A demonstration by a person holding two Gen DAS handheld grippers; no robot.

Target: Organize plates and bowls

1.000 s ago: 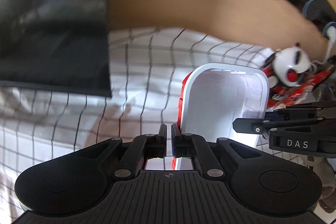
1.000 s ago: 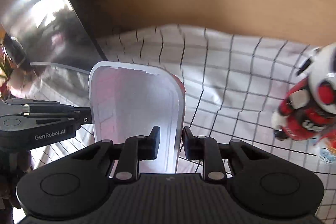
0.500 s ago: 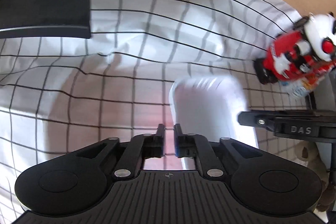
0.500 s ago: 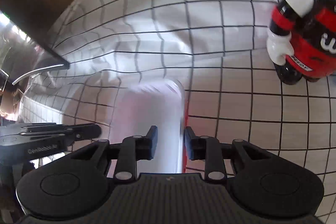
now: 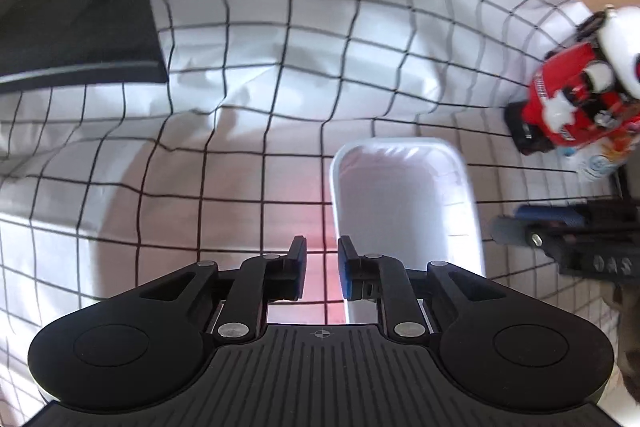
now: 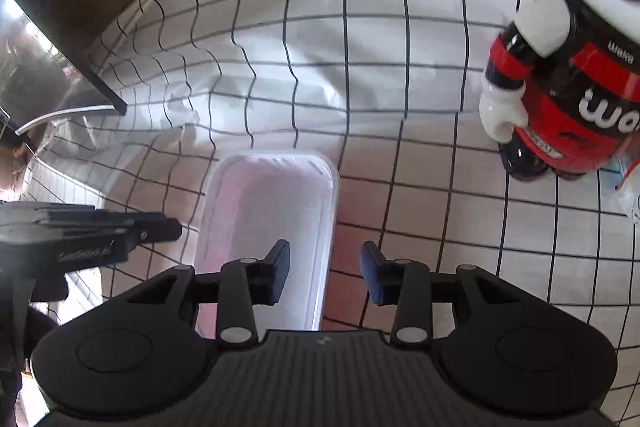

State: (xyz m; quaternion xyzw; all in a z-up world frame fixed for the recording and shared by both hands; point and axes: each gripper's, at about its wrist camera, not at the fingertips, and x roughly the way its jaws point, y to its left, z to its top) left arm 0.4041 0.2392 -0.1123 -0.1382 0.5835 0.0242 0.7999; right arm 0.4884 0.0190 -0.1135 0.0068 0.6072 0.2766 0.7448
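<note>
On the tabletop, over a white cloth (image 5: 280, 39) with a black grid: one white rectangular dish (image 5: 404, 211), rounded corners, shallow, lying flat on the cloth with its long side running from near to far.

Left claw (image 5: 322, 267): jaws have just been opening and stand slightly apart. The dish's left rim passes beside the right finger; the gap between the pads shows only cloth, with a pink tint below. No pad presses on the dish.

Right claw (image 6: 324, 273): jaws have just been opening and stand clearly apart. The dish's right rim (image 6: 326, 247) runs between the two fingers, touched by neither; the left finger hangs over the dish's inside.

Each claw shows in the other's view, at the opposite long side of the dish.

Also present: a red, white and black toy figure (image 6: 568, 75) standing on the cloth, far right of the dish and well apart from it; a dark glossy slab (image 5: 68, 15) lying on the cloth, far left.
</note>
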